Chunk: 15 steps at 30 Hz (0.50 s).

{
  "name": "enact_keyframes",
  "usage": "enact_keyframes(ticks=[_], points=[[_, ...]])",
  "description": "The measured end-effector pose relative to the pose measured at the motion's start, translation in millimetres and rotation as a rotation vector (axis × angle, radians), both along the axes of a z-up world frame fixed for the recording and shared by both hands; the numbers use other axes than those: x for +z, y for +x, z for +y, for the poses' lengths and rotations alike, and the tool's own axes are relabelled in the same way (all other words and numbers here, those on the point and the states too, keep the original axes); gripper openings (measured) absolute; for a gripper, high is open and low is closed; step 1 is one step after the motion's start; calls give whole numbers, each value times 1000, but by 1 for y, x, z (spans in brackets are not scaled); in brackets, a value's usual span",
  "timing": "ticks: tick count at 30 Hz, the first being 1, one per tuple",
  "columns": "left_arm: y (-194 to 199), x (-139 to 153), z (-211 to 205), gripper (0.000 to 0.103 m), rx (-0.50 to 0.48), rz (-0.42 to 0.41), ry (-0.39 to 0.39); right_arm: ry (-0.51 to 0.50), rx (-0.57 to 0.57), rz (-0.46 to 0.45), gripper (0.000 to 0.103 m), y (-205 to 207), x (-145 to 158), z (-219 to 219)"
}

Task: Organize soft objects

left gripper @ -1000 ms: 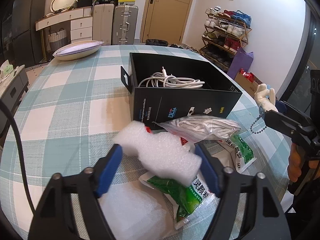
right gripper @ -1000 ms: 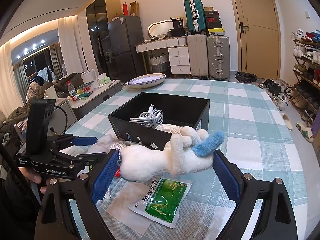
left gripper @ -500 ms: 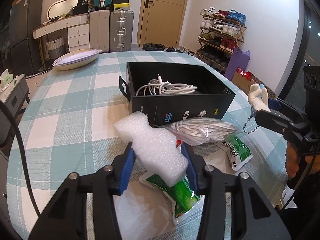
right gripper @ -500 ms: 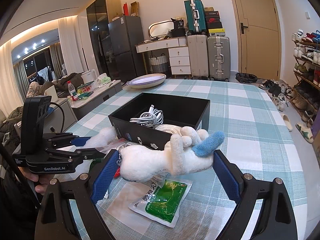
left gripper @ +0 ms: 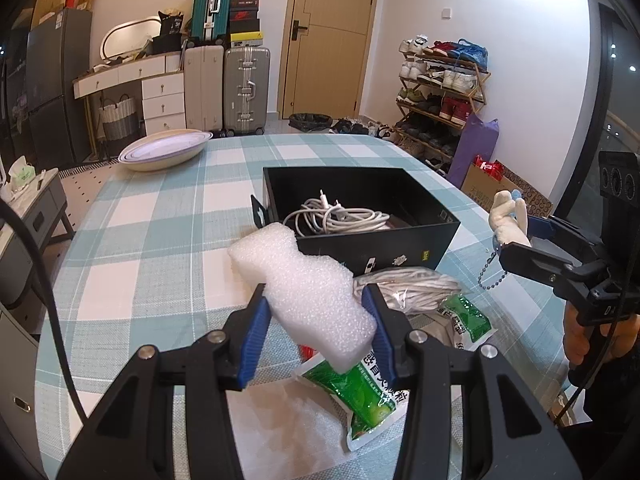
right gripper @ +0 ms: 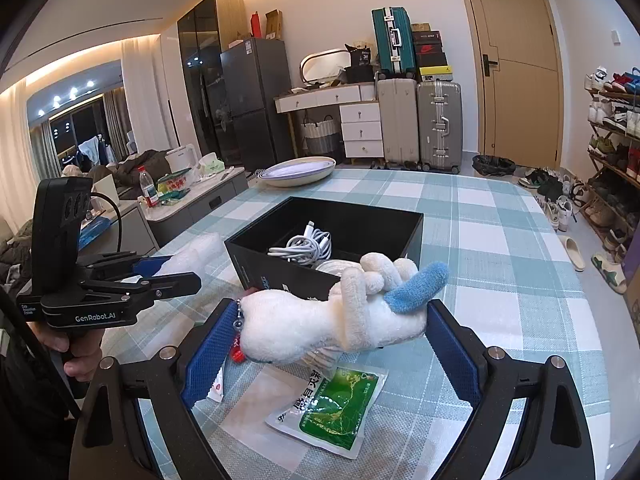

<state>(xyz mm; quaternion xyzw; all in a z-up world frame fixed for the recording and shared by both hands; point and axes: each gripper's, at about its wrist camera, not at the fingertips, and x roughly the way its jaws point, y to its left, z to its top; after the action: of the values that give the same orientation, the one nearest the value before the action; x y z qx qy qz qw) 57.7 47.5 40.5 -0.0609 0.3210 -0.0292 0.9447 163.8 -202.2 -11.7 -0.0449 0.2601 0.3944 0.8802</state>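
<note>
Your right gripper (right gripper: 328, 344) pinches the plush toy (right gripper: 332, 316) lengthwise above the table, before the black box (right gripper: 404, 232): light, squashy, best taken mid-body. Your left gripper (left gripper: 318, 320) has just closed on the foam block (left gripper: 304, 284), featherlight and crushable. Its housing reads "GenRobot.AI".

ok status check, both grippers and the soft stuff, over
Left gripper clamped on white foam block, lifted. Right gripper holding plush toy aloft. Black box ahead, cables inside, top open.
</note>
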Motion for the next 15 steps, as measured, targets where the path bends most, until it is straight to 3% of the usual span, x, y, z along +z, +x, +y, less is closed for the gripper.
enact_keyframes(ticks=[15], points=[[-3,30,-2,45,-4,-77,23,95,-21,-74,93,-4,41,-4]])
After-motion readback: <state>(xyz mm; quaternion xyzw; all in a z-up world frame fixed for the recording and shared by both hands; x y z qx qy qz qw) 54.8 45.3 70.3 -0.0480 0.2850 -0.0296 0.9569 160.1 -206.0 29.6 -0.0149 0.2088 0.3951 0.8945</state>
